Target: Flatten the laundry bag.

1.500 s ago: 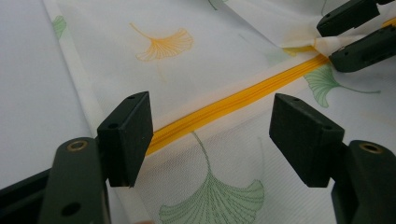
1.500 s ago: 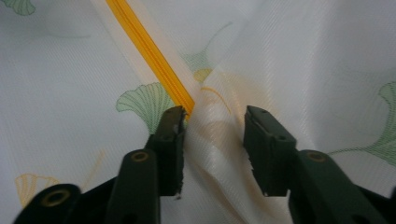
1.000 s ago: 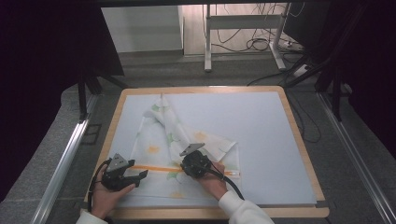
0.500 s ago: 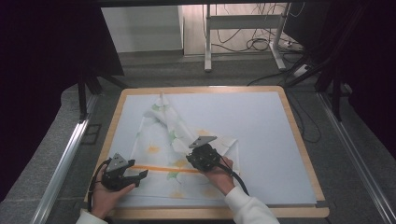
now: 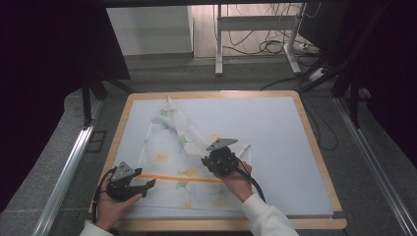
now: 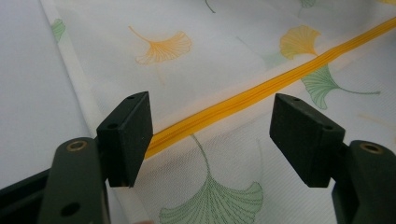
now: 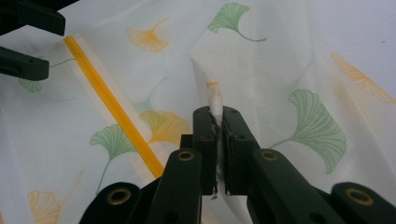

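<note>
White cloth: a thin mesh sheet (image 5: pixel 187 162) printed with green and orange leaves, spread over the near left part of the table (image 5: pixel 295 147), one corner reaching toward the far edge.
Orange stripe: a band (image 5: pixel 179 178) running across the cloth near the front, from the left gripper toward the right hand.
Right gripper (image 7: pixel 217 122): jaws pressed together on a bunched fold of the cloth, which rises in a ridge from the pinch; in the high view it sits near the cloth's middle (image 5: pixel 212 160).
Left gripper (image 6: pixel 211 135): jaws spread wide, one on each side of the stripe, low over the cloth's left edge; whether the pads touch the cloth I cannot tell.
</note>
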The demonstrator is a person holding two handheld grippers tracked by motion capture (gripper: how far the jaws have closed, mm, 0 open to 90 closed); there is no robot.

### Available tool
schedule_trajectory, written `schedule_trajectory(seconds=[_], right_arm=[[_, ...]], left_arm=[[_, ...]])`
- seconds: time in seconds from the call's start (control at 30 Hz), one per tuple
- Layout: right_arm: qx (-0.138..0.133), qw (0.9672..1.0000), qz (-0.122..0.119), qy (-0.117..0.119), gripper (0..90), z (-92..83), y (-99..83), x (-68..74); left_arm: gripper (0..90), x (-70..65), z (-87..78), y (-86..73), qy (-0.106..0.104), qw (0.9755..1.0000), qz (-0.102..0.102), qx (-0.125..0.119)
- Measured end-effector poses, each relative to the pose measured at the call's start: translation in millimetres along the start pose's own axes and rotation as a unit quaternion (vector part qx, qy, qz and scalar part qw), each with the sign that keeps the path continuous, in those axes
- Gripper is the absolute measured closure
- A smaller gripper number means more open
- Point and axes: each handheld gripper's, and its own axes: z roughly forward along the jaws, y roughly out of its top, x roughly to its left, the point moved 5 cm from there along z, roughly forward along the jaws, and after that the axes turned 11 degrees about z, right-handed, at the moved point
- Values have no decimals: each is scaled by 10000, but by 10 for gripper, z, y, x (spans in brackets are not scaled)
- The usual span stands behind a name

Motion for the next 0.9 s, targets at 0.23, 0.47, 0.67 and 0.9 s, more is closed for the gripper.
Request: schedule_trajectory(seconds=[0.23, 0.47, 0.67, 0.9], right_arm=[[-84, 9999, 68, -49, 846, -58, 28, -83], [-166, 9997, 143, -113, 846, -106, 50, -167], [-217, 9994, 207, -146, 846, -136, 64, -224], [-269, 9991, 248, -190, 846, -162, 77, -277]], left_arm=[[296, 0, 3, -1, -10, 10000, 2, 7], [296, 3, -1, -1, 0, 10000, -7, -10], [296, 2, 0, -2, -6, 10000, 5, -2], [296, -1, 4, -3, -21, 10000, 11, 9]])
